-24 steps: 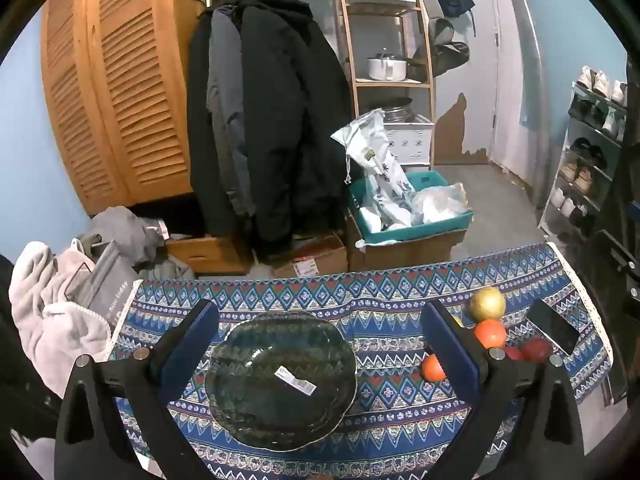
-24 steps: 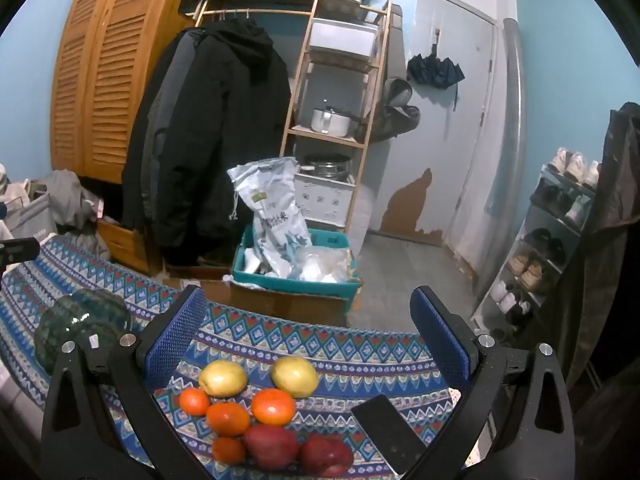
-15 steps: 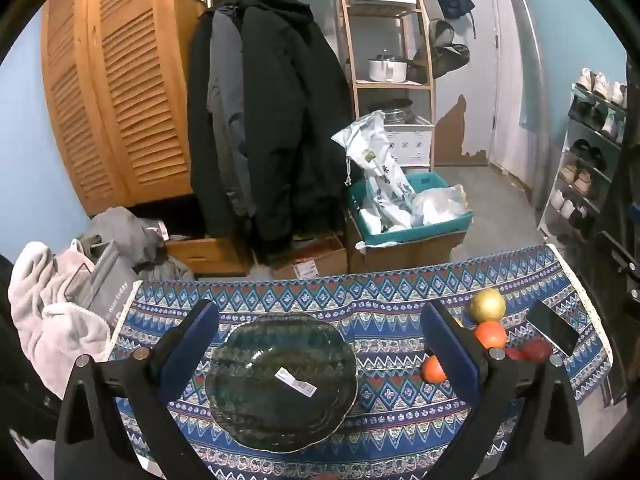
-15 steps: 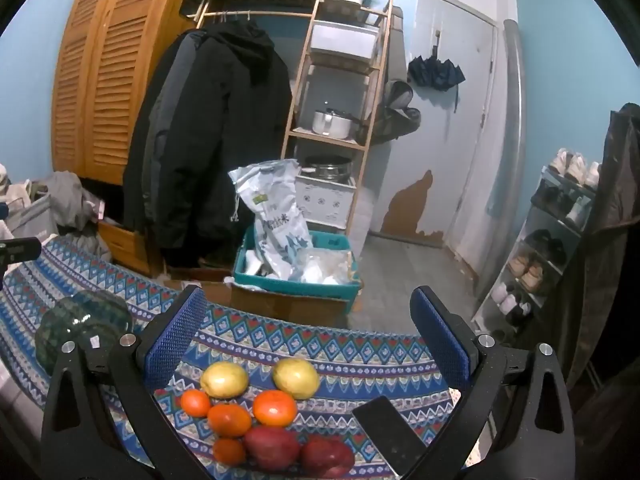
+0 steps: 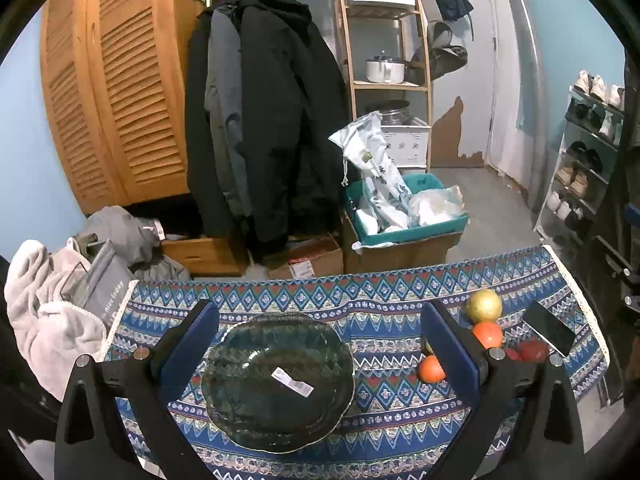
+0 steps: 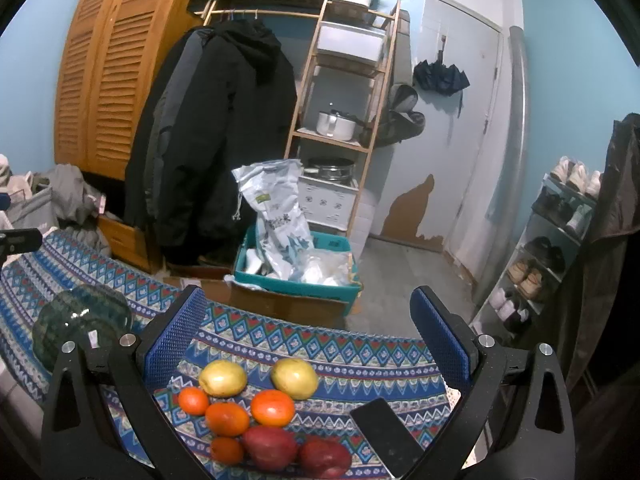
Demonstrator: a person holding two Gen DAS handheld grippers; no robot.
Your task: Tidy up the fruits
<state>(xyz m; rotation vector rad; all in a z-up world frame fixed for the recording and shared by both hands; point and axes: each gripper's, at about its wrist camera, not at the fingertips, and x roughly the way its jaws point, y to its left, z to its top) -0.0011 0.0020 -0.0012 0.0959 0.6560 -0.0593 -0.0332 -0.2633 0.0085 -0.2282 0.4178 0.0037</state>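
Left gripper (image 5: 318, 344): jaws spread wide, nothing between the pads, tilted down over a dark green glass plate (image 5: 240, 408) with a white label (image 5: 292, 380) near its centre. Plate flat on a blue patterned cloth (image 5: 380, 292) covering the table.

Right gripper (image 6: 308, 328): jaws likewise spread wide, holding nothing, poised above the fruit cluster. In the cluster: two yellow fruits (image 6: 222, 378) (image 6: 295, 378) at the far side; four orange ones (image 6: 273, 408) (image 6: 227, 419) (image 6: 193, 401) (image 6: 226, 449) nearer; two red ones (image 6: 270, 447) (image 6: 325, 458) nearest the camera. All loose on the cloth, close together, some touching.

Black phone (image 6: 386, 438) flat on the cloth just right of the fruit. Plate (image 6: 80, 320) well apart from the cluster, to its left in the right wrist view.

Beyond the table: dark coats (image 5: 264, 120) on a rail, louvred wooden doors (image 5: 116, 88), wooden shelf (image 6: 340, 92) with pots, teal bin (image 5: 408, 220) of bags, shoe rack (image 5: 584, 160) at right.
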